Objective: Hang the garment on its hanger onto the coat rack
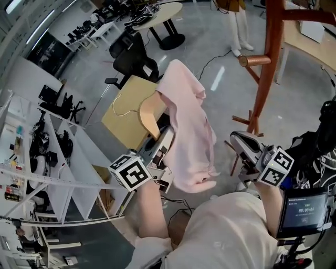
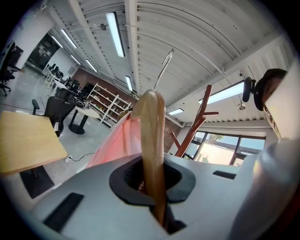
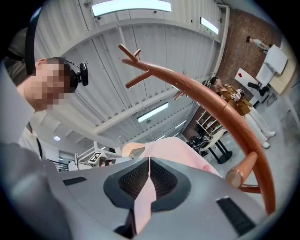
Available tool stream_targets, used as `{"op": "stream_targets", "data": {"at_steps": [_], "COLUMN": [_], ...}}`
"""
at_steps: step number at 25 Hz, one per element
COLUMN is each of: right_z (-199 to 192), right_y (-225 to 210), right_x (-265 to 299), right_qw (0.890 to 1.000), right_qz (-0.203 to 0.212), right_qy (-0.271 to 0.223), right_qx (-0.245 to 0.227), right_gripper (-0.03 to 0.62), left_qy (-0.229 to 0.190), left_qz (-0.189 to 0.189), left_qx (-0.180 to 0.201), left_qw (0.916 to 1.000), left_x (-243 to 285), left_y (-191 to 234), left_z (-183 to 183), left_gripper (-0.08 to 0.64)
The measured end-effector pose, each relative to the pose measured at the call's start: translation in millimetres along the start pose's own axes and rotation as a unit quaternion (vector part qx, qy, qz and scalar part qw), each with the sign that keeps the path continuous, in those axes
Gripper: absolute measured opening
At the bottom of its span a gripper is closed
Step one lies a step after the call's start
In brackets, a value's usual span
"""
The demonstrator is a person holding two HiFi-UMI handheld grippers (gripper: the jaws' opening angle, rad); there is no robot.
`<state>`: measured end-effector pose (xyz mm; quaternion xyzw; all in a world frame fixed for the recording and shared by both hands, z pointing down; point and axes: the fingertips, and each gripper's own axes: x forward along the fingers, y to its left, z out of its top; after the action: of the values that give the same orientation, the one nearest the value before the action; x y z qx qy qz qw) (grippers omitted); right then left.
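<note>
A pink garment point(image 1: 189, 131) hangs on a wooden hanger point(image 1: 149, 113) whose metal hook point(image 1: 123, 106) points left. My left gripper point(image 1: 160, 139) is shut on the hanger's wooden arm point(image 2: 152, 136), and the hook point(image 2: 164, 65) rises above the jaws. My right gripper point(image 1: 236, 141), to the right of the garment, is shut on a strip of the pink fabric point(image 3: 145, 197). The reddish-brown coat rack point(image 1: 270, 47) stands at the upper right, beyond the right gripper. Its curved post point(image 3: 211, 93) and pegs loom above that gripper, and it is also in the left gripper view point(image 2: 194, 124).
A light wooden table point(image 1: 123, 123) is behind the hanger, with a black office chair point(image 1: 134, 58) beyond it. White shelving point(image 1: 63, 173) fills the left. A person point(image 1: 239, 21) stands far back, by a round table point(image 1: 163, 16). A small screen point(image 1: 304, 210) sits at lower right.
</note>
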<state>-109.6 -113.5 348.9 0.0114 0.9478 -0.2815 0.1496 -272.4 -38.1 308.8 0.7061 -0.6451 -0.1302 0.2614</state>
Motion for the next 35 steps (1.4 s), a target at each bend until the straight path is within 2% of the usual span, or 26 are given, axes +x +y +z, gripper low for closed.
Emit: {"op": "stream_targets", "data": {"at_steps": [5, 15, 23, 29, 35], "right_z": [13, 50, 66, 64, 63], "right_y": [-3, -19, -24, -28, -28], "right_x": [-9, -29, -31, -32, -46], "right_qw": [1.0, 0.997, 0.996, 0.994, 0.991], "right_qz": [-0.014, -0.041, -0.049, -0.072, -0.106], "right_qy": [-0.022, -0.059, -0.078, -0.076, -0.072], "right_qx": [-0.01, -0.021, -0.019, -0.031, -0.042], "right_gripper": [0.012, 0.012, 0.012, 0.012, 0.014], "left_qy": [0.015, 0.068, 0.12, 0.153, 0.182], "left_qz": [-0.022, -0.074, -0.106, -0.128, -0.153], "left_qx": [0.032, 0.069, 0.082, 0.105, 0.104], "left_qw": [0.9991, 0.9925, 0.9837, 0.9743, 0.9658], "left_x": [28, 101, 153, 174, 188], "left_y": [-9, -38, -51, -58, -71], "left_z": [18, 28, 10, -12, -35], "left_gripper": [0.005, 0.003, 0.003, 0.003, 0.003]}}
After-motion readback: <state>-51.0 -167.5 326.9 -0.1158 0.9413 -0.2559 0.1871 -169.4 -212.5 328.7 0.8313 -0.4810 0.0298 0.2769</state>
